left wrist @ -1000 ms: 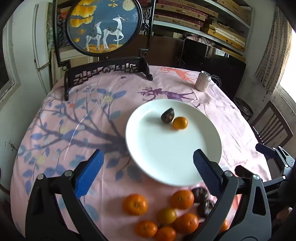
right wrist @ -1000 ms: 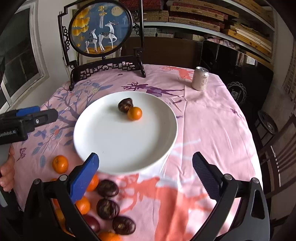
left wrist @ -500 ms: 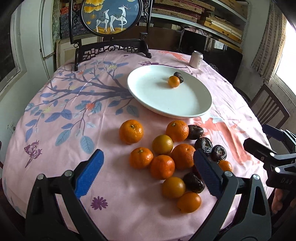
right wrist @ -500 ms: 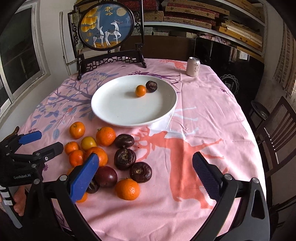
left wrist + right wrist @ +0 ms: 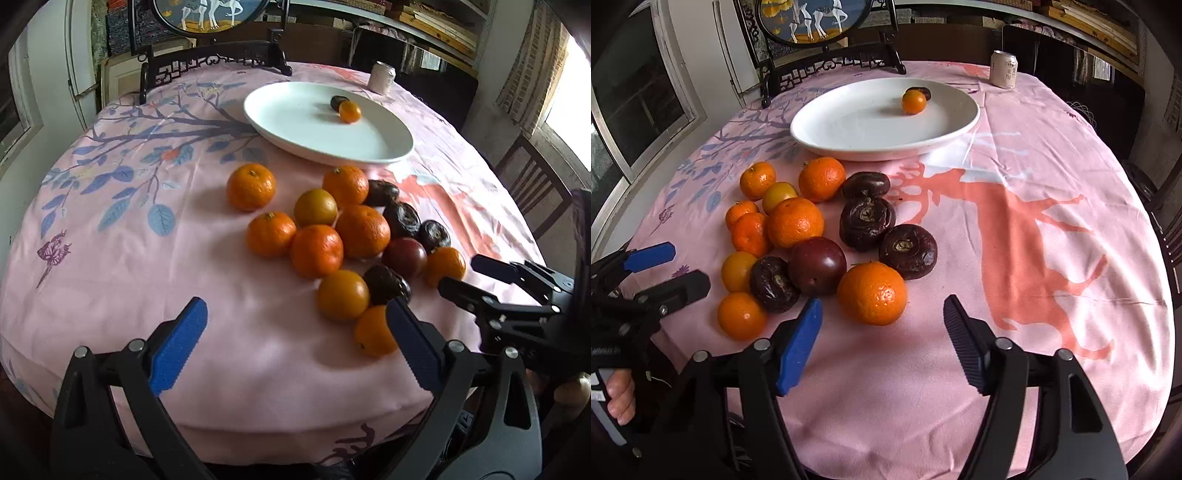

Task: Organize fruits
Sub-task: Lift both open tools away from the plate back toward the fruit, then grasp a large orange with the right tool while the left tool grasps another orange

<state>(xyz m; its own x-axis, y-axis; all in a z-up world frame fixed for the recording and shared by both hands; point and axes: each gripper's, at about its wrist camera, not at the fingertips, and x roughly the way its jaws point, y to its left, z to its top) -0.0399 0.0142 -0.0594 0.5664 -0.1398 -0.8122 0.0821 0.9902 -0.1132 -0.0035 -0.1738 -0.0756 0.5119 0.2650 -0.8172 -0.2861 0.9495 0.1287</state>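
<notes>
Lining up my right hand-held gripper on the nearest orange, jaws spread wide and empty, the fruit sitting just ahead of the gap between the blue pad and the dark one. To do this pick well, I reckon I want to come in low and level so both pads meet the orange at its widest part. I'd also keep the blue pad clear of the plum that sits just beside it on the left. Close gently; the skin looks soft enough to bruise.

My left hand-held gripper is wide and empty too, low over the near edge of the bench, with an orange right by its right pad. The rest of the pile sits between the two tools on the pink cloth. Beyond it is the plate, with one small orange and one dark fruit on it, so most of the sorting looks undone.

From the right wrist I get the puckered tops of the dark fruits and the can clearly. From the left wrist those dark fruits are half hidden behind the oranges. But that view shows the lone orange set apart on the left, and my other tool reaching in from the right edge.
</notes>
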